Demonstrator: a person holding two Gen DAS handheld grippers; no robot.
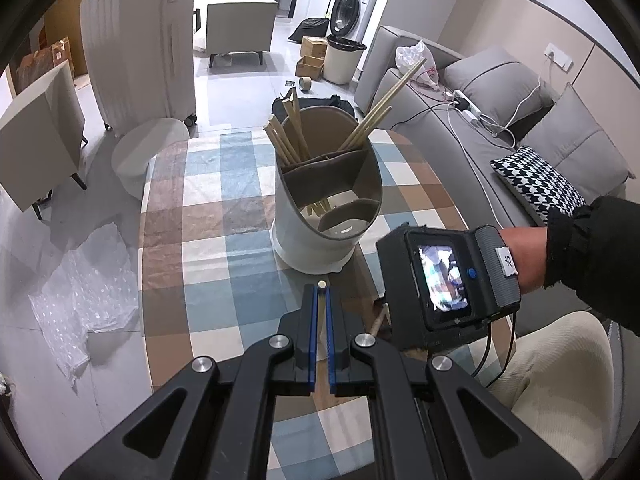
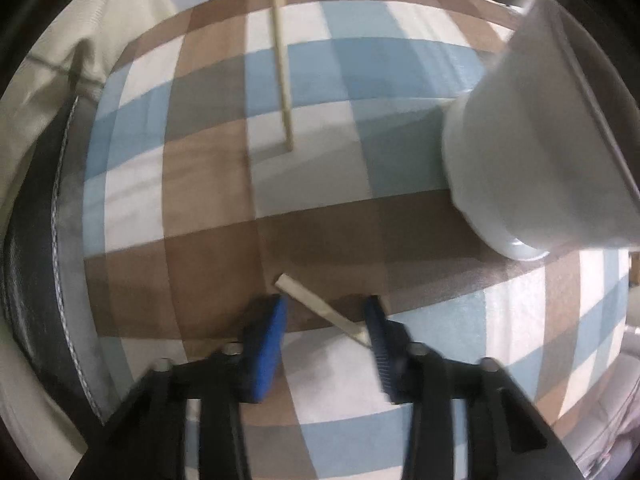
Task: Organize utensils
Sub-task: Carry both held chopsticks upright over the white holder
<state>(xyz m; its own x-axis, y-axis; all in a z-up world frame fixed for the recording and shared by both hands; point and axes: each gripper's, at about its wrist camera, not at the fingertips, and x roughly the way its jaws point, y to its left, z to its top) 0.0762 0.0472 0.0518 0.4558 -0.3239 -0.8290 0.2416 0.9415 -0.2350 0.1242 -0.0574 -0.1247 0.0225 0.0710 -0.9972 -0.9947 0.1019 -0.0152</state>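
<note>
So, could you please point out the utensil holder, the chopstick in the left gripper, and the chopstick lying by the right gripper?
utensil holder (image 1: pixel 298 216): left wrist view, white outer wall.
held chopstick (image 1: pixel 321 285): left wrist view, protruding tip.
loose chopstick (image 2: pixel 316 304): right wrist view, mid-shaft.

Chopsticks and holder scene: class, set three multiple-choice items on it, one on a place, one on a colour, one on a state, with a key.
1. Where does the white holder stand?
A. on the checked tablecloth
B. on the sofa
C. on the floor

2. What colour are the pads on the left gripper?
A. red
B. blue
C. green

3. How is the right gripper?
A. shut on a chopstick
B. shut on nothing
C. open over a chopstick lying on the cloth

Key: 1 A, its base sits on the checks. 2 B, blue strips line both fingers, which are shut on a chopstick. 3 C, the fingers stand wide apart with the stick between.
</note>
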